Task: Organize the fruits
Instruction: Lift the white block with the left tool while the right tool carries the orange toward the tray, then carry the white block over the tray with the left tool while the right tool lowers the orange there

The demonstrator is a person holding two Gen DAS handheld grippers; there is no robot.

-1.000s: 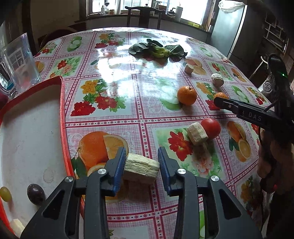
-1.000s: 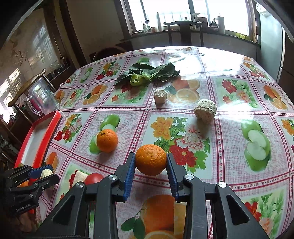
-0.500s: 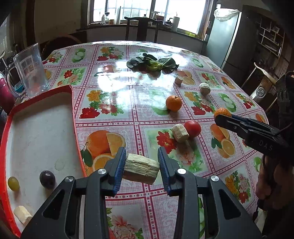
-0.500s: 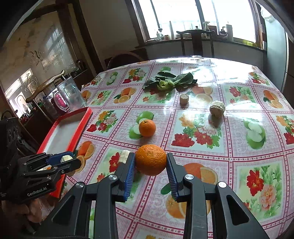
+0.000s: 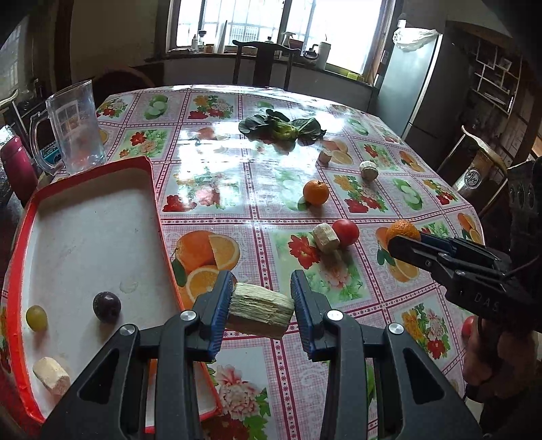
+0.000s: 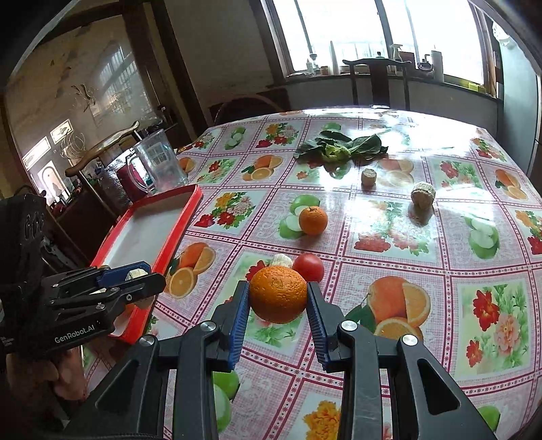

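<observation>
left gripper (image 5: 261,306) clamping cane chunk (image 5: 259,314), right gripper (image 6: 278,304) clamping orange (image 6: 278,293)

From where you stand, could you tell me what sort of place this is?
Most likely a home kitchen or dining room: a table under a fruit-print cloth, a fridge by the window, and a kettle on the sill.

Daylight pours in from the windows (image 5: 281,30) at the far wall, blown out to white; the glossy cloth on the bench (image 5: 216,159) throws back a broad glare patch (it washes out the printed pattern there); room corners sit dim; soft, short shadows lie beside the fruit; fisheye bending curves the bench edge and darkens the frame rims; focus is sharp throughout, without motion blur.
</observation>
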